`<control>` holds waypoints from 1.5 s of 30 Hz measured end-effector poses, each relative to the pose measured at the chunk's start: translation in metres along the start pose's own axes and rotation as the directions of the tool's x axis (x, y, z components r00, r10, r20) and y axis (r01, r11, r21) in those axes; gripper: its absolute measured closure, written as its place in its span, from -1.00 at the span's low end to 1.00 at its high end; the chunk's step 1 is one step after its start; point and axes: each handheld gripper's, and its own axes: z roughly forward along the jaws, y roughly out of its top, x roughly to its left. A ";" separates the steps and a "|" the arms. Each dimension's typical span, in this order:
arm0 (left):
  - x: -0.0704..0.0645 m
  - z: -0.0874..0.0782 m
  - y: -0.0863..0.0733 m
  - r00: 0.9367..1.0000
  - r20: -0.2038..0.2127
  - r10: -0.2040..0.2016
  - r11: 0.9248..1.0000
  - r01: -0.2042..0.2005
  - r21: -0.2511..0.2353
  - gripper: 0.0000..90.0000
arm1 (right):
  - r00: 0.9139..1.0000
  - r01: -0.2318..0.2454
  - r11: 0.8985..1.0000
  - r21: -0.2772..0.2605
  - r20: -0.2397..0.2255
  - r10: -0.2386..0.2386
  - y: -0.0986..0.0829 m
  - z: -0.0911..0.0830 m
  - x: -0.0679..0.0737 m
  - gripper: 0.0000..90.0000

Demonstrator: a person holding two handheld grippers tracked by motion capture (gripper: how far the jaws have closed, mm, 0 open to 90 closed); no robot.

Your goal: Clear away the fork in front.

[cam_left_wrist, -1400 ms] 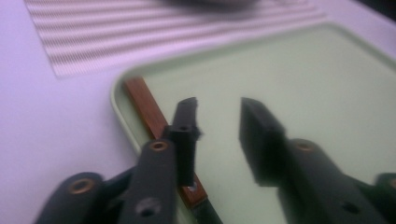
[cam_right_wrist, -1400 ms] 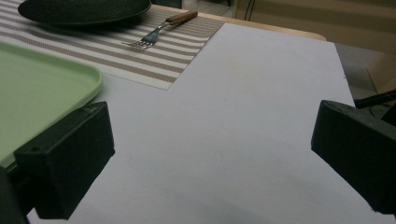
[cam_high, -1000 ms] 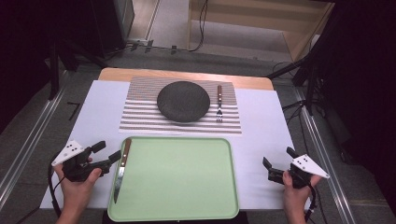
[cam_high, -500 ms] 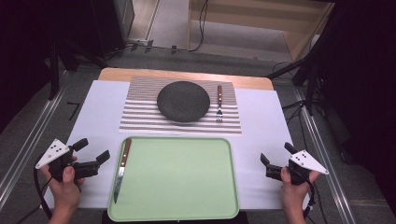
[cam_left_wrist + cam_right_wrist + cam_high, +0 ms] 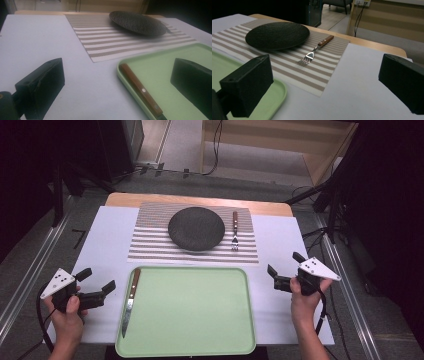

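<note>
Items counted on the tabletop (image 5: 100, 230): one green tray (image 5: 195, 312), one knife (image 5: 130, 300), one fork (image 5: 234, 230), one dark plate (image 5: 196, 228) and one striped placemat (image 5: 150, 240). Two grippers are present, one left gripper (image 5: 95, 287) and one right gripper (image 5: 285, 267).

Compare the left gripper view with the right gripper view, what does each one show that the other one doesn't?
Left gripper view alone: the wooden-handled table knife lying along the edge of the pale green plastic tray, between the open jaws of the left hand-held gripper.

Right gripper view alone: the wooden-handled metal fork on the mat beside the plate, a strip of the wooden table edge, and the open jaws of the right hand-held gripper.

Both share: the round dark textured plate on the brown-and-white striped placemat, the tray, and the white table cover.
</note>
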 end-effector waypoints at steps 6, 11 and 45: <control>0.003 0.002 -0.001 1.000 -0.011 0.026 1.000 -0.026 -0.011 -1.00 | 1.000 -0.001 1.000 0.006 -0.012 0.001 0.019 0.023 0.000 -1.00; 0.005 0.003 -0.004 1.000 -0.012 0.024 1.000 -0.025 -0.008 -1.00 | 1.000 -0.006 1.000 0.010 -0.016 0.006 0.033 0.039 -0.001 -1.00; -0.002 0.004 -0.011 0.998 0.000 0.059 0.998 -0.059 -0.007 -1.00 | 0.999 -0.041 0.977 0.210 -0.002 0.042 0.070 0.171 -0.013 -1.00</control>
